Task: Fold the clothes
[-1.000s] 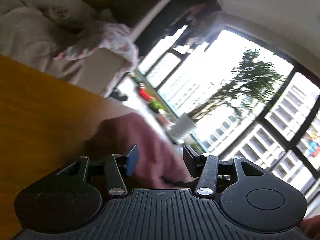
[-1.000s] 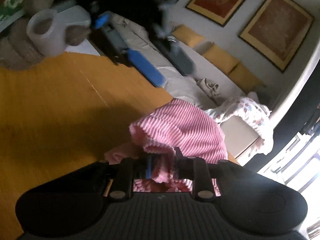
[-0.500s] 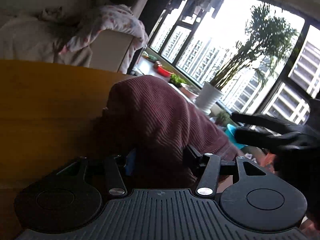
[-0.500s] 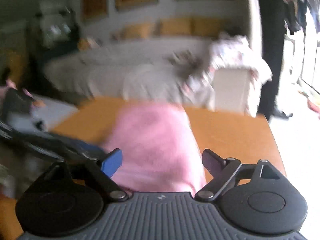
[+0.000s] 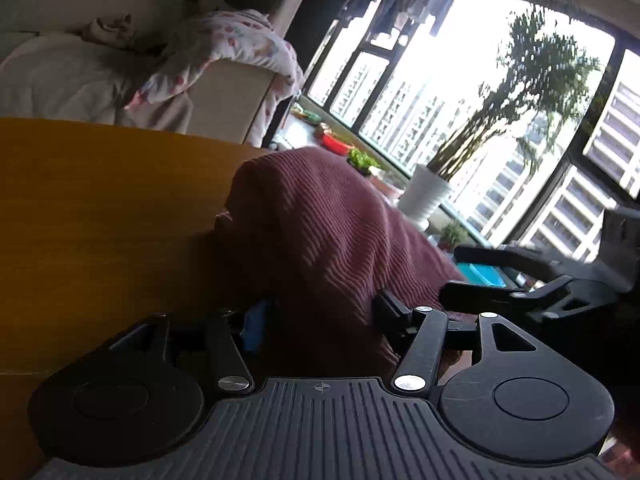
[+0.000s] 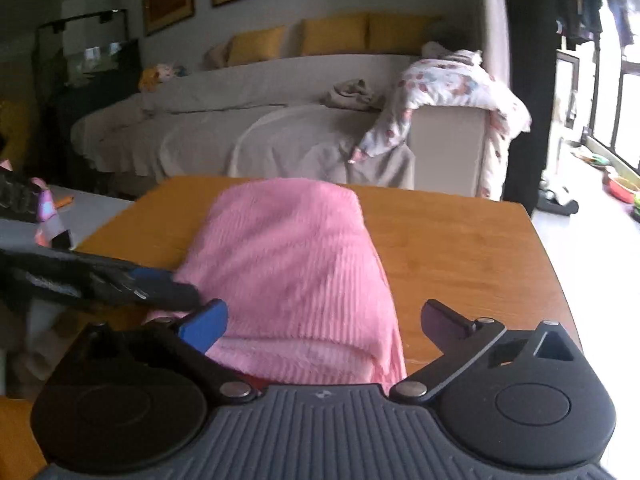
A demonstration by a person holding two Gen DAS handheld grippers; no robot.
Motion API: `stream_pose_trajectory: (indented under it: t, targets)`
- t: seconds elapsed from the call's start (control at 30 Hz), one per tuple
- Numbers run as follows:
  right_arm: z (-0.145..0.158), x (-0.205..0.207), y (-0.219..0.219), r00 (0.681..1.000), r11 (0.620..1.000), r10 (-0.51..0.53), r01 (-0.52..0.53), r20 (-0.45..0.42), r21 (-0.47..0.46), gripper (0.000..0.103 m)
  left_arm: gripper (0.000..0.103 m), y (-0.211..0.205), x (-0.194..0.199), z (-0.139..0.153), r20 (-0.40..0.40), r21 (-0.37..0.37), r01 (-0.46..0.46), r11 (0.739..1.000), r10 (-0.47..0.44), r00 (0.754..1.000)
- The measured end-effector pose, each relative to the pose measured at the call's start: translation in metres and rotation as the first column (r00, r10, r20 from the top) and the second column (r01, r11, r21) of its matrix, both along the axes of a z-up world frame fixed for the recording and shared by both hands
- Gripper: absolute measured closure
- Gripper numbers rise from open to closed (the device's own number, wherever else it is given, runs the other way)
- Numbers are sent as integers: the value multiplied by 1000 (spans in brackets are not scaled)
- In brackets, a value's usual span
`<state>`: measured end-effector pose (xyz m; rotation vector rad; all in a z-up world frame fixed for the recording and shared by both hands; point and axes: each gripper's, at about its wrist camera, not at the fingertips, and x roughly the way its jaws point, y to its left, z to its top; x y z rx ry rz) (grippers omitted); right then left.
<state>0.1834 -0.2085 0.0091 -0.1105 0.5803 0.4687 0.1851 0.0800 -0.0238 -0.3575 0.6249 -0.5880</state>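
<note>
A pink ribbed garment (image 6: pixel 288 248) lies folded in a rounded heap on the orange wooden table (image 6: pixel 460 248); it looks dark maroon in the left wrist view (image 5: pixel 320 220). My left gripper (image 5: pixel 322 312) is low at the garment's near edge. Its jaws are opening, and a bunch of the cloth fills the gap between them. My right gripper (image 6: pixel 324 316) hovers over the garment's near end, its jaws opening wide and gripping nothing. Each gripper shows in the other's view: the right gripper (image 5: pixel 460 274) at the right, a finger of the left one (image 6: pixel 152 280) at the left.
Behind the table stands a sofa (image 6: pixel 240 120) under a grey cover, with yellow cushions (image 6: pixel 332 34) and a patterned garment (image 6: pixel 452 84) over its armrest. Large windows (image 5: pixel 460 100) and a white plant pot (image 5: pixel 424 196) lie to the right. A grey surface (image 6: pixel 88 208) adjoins the table's left.
The right gripper let go of the pink fold, opened wide and rolled level. The left gripper sank onto the garment, which now sits between its jaws. The right gripper came into the left view.
</note>
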Motion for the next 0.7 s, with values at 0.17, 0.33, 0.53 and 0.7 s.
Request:
stream_pose_trajectory:
  t: [0.17,0.33,0.53,0.7]
  targets:
    - [-13,-2,2,999,1000,-5,7,52,-26,0,32,28,9,5,-61,-317,33,948,-55,997]
    - [-14,-3,2,998,1000,-9,10,59,-25,0,21,14,37,11,-72,-300,68,951,-94,993]
    - [-15,-4,2,998,1000,-8,10,59,-27,0,20,55,58,57,54,-421,-13,907,39,998]
    - [-13,-3,1,999,1000,-15,16,50,-19,0,8,97,39,77,120,-463,-81,883,153,981]
